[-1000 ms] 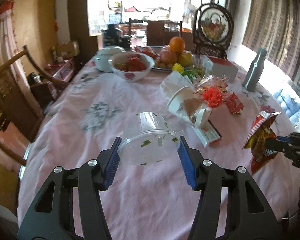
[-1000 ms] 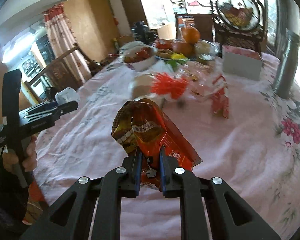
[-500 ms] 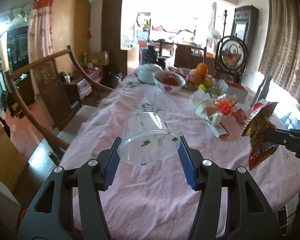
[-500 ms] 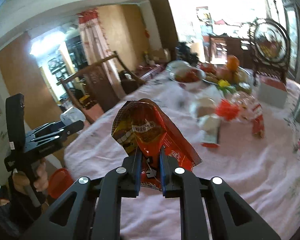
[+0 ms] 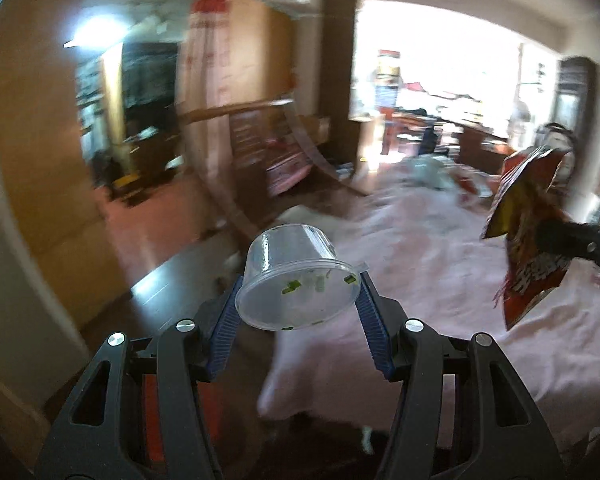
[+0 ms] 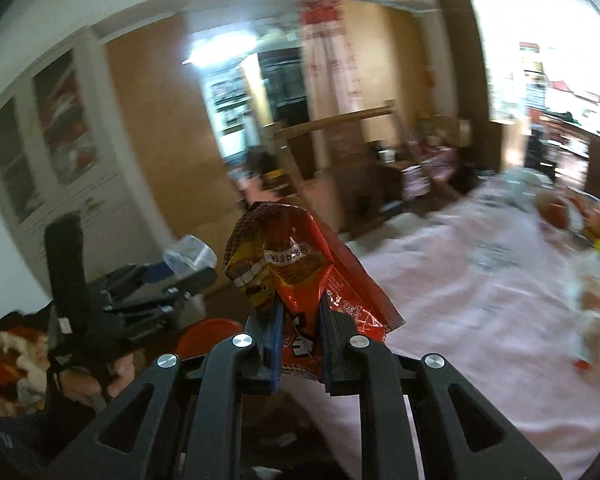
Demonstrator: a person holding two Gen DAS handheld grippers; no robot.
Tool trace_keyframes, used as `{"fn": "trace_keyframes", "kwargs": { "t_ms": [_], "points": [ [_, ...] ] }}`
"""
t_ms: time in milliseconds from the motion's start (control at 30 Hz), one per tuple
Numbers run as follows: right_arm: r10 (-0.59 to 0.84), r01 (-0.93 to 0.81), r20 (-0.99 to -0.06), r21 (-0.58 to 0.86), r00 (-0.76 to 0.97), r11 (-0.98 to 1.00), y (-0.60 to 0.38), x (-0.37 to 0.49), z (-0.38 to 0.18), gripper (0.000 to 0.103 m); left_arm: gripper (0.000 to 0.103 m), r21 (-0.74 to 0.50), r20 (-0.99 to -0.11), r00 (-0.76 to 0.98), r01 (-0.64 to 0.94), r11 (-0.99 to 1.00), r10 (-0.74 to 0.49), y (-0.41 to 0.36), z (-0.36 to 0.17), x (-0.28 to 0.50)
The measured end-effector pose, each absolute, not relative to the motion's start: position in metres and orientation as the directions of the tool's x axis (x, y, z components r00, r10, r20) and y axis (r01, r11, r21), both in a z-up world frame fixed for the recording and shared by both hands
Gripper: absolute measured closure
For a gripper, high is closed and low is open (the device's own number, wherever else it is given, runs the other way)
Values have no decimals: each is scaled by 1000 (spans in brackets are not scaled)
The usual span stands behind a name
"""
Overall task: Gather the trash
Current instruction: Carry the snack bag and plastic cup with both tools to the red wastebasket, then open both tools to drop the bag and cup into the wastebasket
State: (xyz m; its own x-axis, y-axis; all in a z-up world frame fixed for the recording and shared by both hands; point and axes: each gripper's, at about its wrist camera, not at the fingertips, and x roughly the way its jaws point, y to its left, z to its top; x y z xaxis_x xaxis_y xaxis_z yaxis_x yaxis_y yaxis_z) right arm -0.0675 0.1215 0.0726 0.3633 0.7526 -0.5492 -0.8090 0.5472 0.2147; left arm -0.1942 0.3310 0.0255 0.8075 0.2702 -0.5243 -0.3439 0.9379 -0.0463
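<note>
**Both grippers loaded, trash bin down to the left**

Left gripper is clamped on a clear plastic tub, its blue pads pressing the rim from both sides, green food flecks stuck inside — the tub lies tipped, mouth toward the camera. Right gripper pinches the bottom of a red snack bag, which stands up out of the narrow jaws, long axis upright. Both loads hang off the edge of the pink-clothed table. Something red and round — likely the bin — sits low on the floor, below and left of the bag, just beside the hand on the left gripper, so that side looks nearer. White-label print on the bag is too blurred to read.
</note>
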Motion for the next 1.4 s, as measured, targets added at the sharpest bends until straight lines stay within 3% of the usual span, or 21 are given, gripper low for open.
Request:
{"fn": "trace_keyframes", "kwargs": {
  "t_ms": [167,367,567,867,1200,1333,1367,1400],
  "points": [
    [768,-862,-607,259,206,436,215,-75,43,88,48,-90,-602,720,-492,866,347,400,-16,-225],
    [722,-872,-691,336,28,356,326,-74,-28,87,48,-133,-731,591,-615,778,341,469,-86,-235],
    [649,-846,-757,393,-74,362,404,-69,-102,87,48,-84,-845,425,-707,703,326,517,-162,-247],
    [501,-843,-849,385,-165,375,467,-72,-191,86,48,-76,-895,343,-747,660,285,555,-212,-246],
    [432,-834,-876,394,-214,386,487,-73,-229,84,47,-55,-906,314,-750,659,282,553,-229,-241],
    [419,-823,-877,408,-233,396,491,-71,-241,80,47,-60,-914,309,-743,666,262,550,-235,-236],
    [418,-822,-878,408,-234,397,492,-70,-244,76,47,-59,-916,305,-744,665,260,550,-236,-236],
    [419,-820,-877,412,-237,397,493,-69,-245,62,47,-57,-918,301,-744,666,257,550,-237,-235]
  ]
}}
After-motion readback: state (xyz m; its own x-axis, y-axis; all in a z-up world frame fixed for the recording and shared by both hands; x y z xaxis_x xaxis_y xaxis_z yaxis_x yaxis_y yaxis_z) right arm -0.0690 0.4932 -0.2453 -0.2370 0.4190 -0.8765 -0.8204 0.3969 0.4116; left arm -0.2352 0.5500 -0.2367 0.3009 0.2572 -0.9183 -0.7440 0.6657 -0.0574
